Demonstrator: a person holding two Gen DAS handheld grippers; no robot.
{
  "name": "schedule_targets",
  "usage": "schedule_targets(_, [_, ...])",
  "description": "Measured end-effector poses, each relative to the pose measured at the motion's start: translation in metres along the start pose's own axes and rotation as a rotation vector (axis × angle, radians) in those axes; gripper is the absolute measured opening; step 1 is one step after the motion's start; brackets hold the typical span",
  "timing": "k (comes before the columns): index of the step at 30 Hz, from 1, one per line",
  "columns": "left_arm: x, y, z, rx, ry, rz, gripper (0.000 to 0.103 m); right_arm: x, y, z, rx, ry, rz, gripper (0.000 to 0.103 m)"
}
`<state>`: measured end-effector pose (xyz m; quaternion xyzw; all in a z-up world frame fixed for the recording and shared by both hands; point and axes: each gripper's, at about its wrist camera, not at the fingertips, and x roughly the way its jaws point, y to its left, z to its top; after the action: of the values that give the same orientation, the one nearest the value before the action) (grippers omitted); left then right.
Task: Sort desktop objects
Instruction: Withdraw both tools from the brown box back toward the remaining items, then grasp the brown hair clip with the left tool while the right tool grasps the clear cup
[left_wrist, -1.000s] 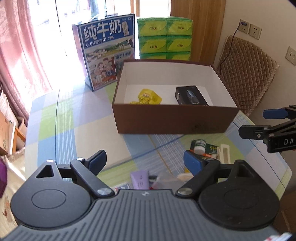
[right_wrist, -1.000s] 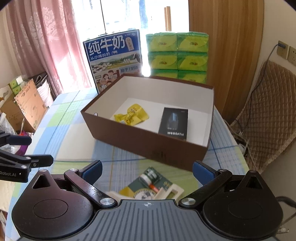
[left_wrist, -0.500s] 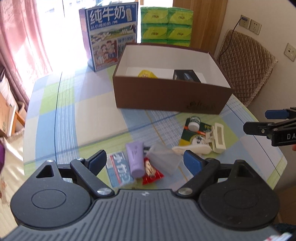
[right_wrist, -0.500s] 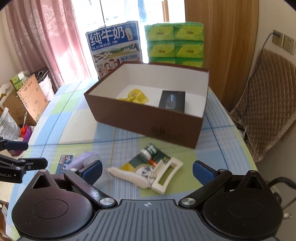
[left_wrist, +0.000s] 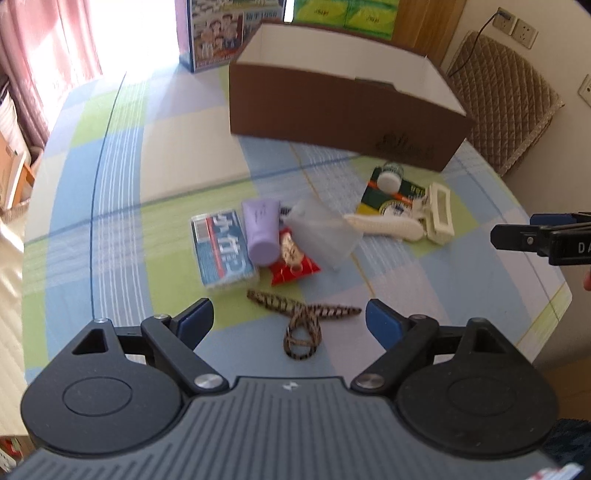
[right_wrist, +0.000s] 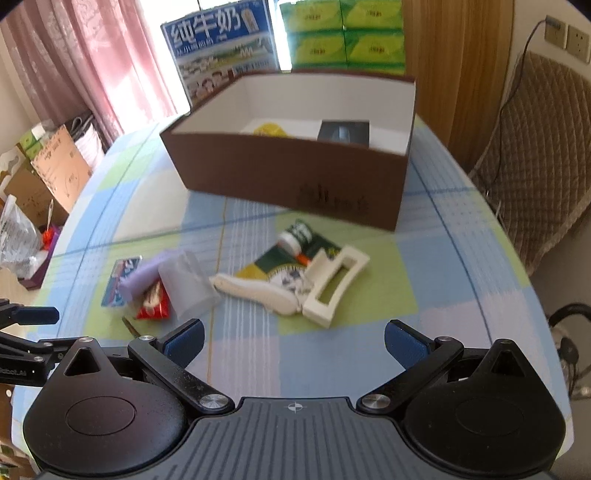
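A brown box (left_wrist: 343, 99) (right_wrist: 288, 177) stands at the back of the checked table; in the right wrist view it holds a yellow packet (right_wrist: 269, 130) and a black box (right_wrist: 343, 131). In front lie a blue pack (left_wrist: 221, 251), a purple tube (left_wrist: 261, 230), a red packet (left_wrist: 293, 262), a clear cup (left_wrist: 321, 236), a cream brush (left_wrist: 384, 225), a cream clip (right_wrist: 334, 284), a green sachet with a small bottle (right_wrist: 295, 240) and a striped hair band (left_wrist: 301, 321). My left gripper (left_wrist: 290, 319) is open just above the hair band. My right gripper (right_wrist: 293, 341) is open, short of the clip.
A milk carton (right_wrist: 221, 48) and stacked green tissue packs (right_wrist: 343, 37) stand behind the box. A quilted chair (right_wrist: 539, 147) sits at the right. Cardboard boxes and bags (right_wrist: 44, 177) lie on the floor at the left. The table's right edge (left_wrist: 546, 295) is close.
Both grippers have pulled back and tilted down from the box toward the near table. The loose items and the hair band have come into view. Both stayed open.
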<state>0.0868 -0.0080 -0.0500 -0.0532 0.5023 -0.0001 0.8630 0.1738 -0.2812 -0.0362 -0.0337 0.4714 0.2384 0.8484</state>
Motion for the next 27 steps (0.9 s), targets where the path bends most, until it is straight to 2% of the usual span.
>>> schedule_targets(8, [0.023, 0.002, -0.007, -0.063, 0.029, 0.010, 0.082, 0.012, -0.015, -0.010, 0.036, 0.050, -0.012, 0.101])
schedule_targets(12, [0.034, -0.005, -0.007, -0.042, 0.034, 0.005, 0.081, 0.015, -0.021, -0.010, 0.046, 0.057, -0.017, 0.101])
schedule_targets(21, [0.068, -0.021, -0.012, 0.085, 0.077, 0.012, 0.060, 0.018, -0.034, -0.012, 0.072, 0.073, -0.024, 0.101])
schedule_targets(27, [0.080, -0.027, -0.016, 0.131, 0.094, 0.010, 0.040, 0.020, -0.038, -0.012, 0.078, 0.084, -0.019, 0.101])
